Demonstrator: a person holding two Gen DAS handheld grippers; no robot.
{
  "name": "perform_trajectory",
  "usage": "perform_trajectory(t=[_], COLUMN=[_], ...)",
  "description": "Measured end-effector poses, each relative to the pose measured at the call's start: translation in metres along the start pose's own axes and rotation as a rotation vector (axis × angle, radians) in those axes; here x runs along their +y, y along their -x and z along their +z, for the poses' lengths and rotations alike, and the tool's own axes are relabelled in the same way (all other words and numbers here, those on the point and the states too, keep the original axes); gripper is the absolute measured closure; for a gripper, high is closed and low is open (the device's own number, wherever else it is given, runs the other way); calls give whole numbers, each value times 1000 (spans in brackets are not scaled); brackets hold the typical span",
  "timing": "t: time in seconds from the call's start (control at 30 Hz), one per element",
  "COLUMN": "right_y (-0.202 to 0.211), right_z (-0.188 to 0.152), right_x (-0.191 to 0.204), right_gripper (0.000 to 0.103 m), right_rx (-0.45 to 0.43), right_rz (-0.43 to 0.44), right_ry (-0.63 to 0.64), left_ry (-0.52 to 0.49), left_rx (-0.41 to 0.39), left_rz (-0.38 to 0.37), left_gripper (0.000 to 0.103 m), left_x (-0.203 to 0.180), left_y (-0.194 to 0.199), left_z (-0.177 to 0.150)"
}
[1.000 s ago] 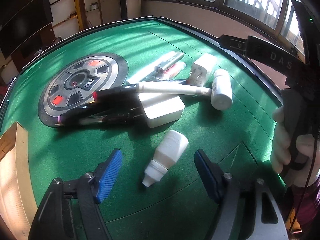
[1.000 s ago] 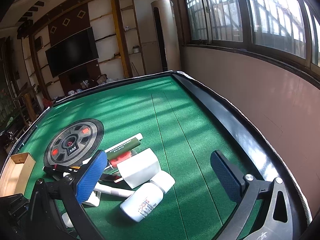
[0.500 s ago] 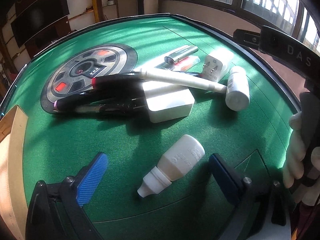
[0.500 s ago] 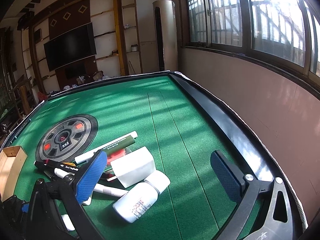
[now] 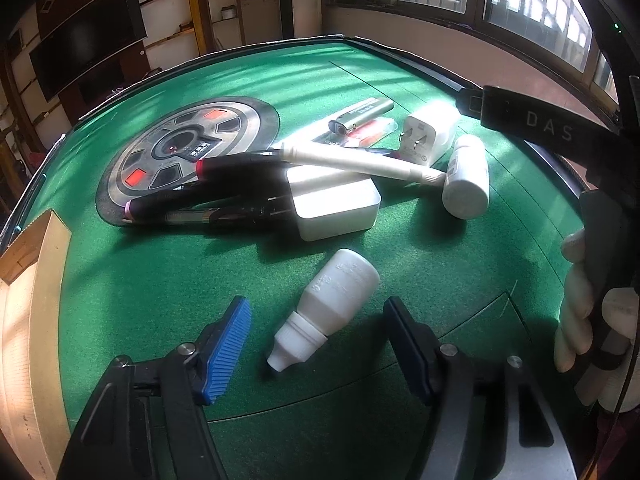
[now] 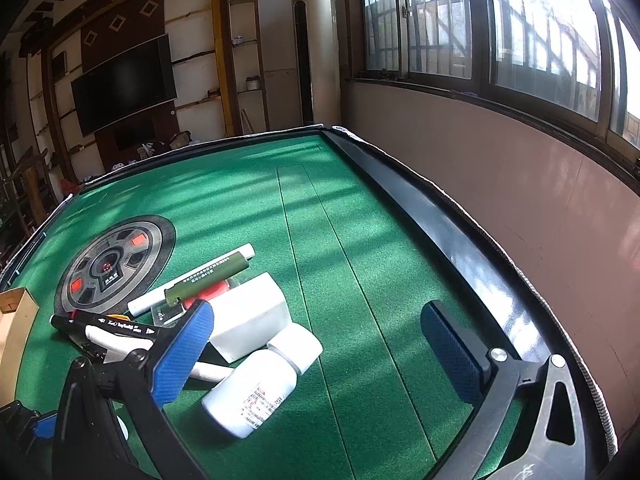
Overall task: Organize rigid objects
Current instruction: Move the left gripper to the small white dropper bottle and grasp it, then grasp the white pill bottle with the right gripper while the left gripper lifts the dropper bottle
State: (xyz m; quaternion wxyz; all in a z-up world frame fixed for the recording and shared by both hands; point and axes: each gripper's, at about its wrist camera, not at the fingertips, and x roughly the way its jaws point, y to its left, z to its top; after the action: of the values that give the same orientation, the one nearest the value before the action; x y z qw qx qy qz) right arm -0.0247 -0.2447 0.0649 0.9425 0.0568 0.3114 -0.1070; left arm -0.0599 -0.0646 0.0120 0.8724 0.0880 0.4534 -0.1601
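A small white dropper bottle (image 5: 330, 300) lies on the green felt between the open fingers of my left gripper (image 5: 320, 344), nozzle toward me. Behind it lies a pile: a white box (image 5: 334, 208), a white pen (image 5: 352, 160), black markers (image 5: 208, 196), a white plug adapter (image 5: 426, 132) and a white pill bottle (image 5: 466, 178). My right gripper (image 6: 324, 352) is open and empty, held above the pill bottle (image 6: 260, 384) and the adapter (image 6: 250, 316).
A wooden box (image 5: 28, 320) stands at the left edge and shows in the right wrist view (image 6: 14, 320). A round grey panel (image 5: 188, 152) sits in the table's middle. The black table rim (image 6: 440, 240) runs along the right. The hand holding the right gripper (image 5: 588, 300) is at the right.
My left gripper has shifted, so the dropper bottle now sits deeper between its fingers. My right gripper has risen and pulled back a little. Nothing on the table moved.
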Motion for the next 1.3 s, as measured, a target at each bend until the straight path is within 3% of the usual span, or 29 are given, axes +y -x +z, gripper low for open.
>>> perform_trajectory(t=[0.13,0.2,0.27,0.63,0.8,0.93,1.07,1.23,1.27,1.3], right_y=[-2,-3,-6,-22,-30,-12,-17,-38,-35,-35], right_z=[0,0,0,-3,-4,-6,-4,-11,-11,-11], right_x=[-1,-1,-3,-30,-47,-57,-38,-12,-8,-4], right_gripper=[0,0,0,0,0,4,30,38,42,54], right_rx=[11,18,30,118,225,272,347,419,400,401], right_rz=[2,6,12,57,164,257,268,253,224,217], right_ry=[-4,-6,-16,-161,-225,-273,-230,-223,-211,-197], left_ry=[-23,-41,-44,34,112,168,229,257,263,271], left_rx=[-10,-15,-15,-29,-80,-121,-150,-192,-197,-198], left_rz=[-20,-15,-9,-56,-109,-144,-172,-139,-131,-127], left_gripper=[54,75,82,82,82,82,82,82,82,82], left_x=[-6,-10,-10,9,35,60,80,96,101,105], left_y=[3,5,5,20,58,86,100,118,120,121], left_z=[-1,-2,-2,-4,-12,-21,-26,-33,-36,-38])
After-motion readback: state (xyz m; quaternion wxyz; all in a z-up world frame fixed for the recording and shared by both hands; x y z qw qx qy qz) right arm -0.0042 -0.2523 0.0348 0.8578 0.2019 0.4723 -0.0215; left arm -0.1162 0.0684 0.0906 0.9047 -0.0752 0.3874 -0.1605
